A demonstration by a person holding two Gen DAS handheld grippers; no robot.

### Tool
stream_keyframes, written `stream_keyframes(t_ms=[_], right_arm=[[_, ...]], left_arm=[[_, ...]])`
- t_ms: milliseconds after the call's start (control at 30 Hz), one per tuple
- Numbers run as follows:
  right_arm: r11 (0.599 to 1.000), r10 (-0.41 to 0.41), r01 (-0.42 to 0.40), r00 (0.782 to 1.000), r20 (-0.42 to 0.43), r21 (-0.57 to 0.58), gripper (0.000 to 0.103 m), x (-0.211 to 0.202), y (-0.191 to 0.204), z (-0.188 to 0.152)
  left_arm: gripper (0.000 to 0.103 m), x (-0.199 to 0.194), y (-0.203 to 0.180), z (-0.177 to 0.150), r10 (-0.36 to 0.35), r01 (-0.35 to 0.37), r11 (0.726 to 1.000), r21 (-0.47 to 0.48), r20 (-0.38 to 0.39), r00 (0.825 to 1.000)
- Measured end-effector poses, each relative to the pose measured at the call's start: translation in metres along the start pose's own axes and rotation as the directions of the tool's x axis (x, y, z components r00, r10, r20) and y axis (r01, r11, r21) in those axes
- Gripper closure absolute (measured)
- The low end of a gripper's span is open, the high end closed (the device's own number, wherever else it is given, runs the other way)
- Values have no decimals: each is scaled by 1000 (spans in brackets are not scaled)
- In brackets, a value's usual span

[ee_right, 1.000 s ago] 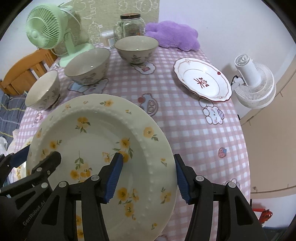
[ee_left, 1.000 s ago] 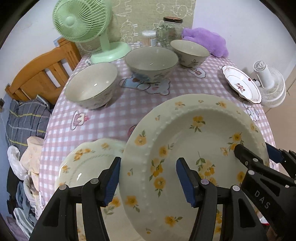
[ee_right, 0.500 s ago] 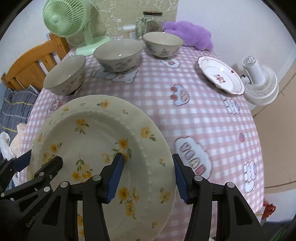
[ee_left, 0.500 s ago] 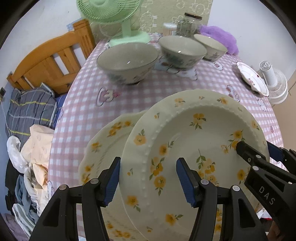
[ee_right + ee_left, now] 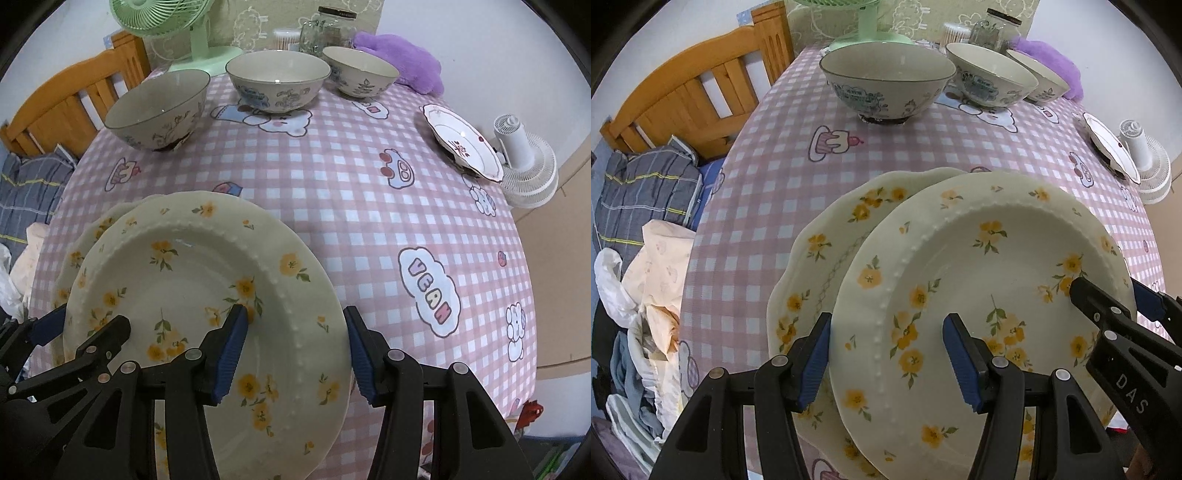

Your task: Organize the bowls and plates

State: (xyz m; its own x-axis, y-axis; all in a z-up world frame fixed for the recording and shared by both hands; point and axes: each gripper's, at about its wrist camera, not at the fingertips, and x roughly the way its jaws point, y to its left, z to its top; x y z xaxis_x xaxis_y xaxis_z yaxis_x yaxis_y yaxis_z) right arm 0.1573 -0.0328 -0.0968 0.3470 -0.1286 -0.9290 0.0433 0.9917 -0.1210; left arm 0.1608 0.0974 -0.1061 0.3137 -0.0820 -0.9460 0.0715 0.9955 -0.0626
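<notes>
Overhead—cream plate [image 5: 979, 280], yellow flowers

Your left tongs [image 5: 886, 360] are black plastic arms with ribbed blue pads [image 5: 816, 356] on the inner faces and silver screws behind them. Your right tongs [image 5: 293, 349] match; white lettering on one arm reads, I think, "DAS".

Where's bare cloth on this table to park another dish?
Biggest free patch: checked tablecloth between the held yellow-flower plate, the three bowls and the red-trimmed plate. The near right corner is also bare. Crowded: the far edge with bowls, jar and green fan.
</notes>
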Motion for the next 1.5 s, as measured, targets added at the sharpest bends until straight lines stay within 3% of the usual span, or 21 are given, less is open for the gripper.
stream_keyframes(t_ms=[267,567,733,1000,1100,1233,1333,1500], right_arm=[[999,-40,40,999,0,-9,47,4,5,1],[1000,-13,13,1000,-16,4,48,8,4,-2],[1000,-5,5,1000,5,-25,66,-1,3,-4],[1000,-10,10,1000,16,-13,74,-10,3,-6],[999,16,-16,1000,22,-42,92,-12,11,-6],[992,51,-51,999,-5,-112,93,-7,38,-9],[994,65,-66,998,-17,-83,93,-4,37,-8],[999,19,-18,999,39,-30,91,-17,24,-4]], left_arm=[[41,5,0,1,10,-10,1000,5,22,1000],[41,4,-3,0,57,-59,998,21,50,997],[38,0,-1,-4,74,-78,995,61,68,995],[26,-24,-8,-1,41,-64,989,137,164,986],[26,-22,-5,0,30,-51,989,141,149,988],[26,-19,2,-1,41,-59,989,133,134,990],[26,-20,9,-3,28,-42,992,118,123,992],[26,-25,8,-3,-23,6,991,132,123,992]])
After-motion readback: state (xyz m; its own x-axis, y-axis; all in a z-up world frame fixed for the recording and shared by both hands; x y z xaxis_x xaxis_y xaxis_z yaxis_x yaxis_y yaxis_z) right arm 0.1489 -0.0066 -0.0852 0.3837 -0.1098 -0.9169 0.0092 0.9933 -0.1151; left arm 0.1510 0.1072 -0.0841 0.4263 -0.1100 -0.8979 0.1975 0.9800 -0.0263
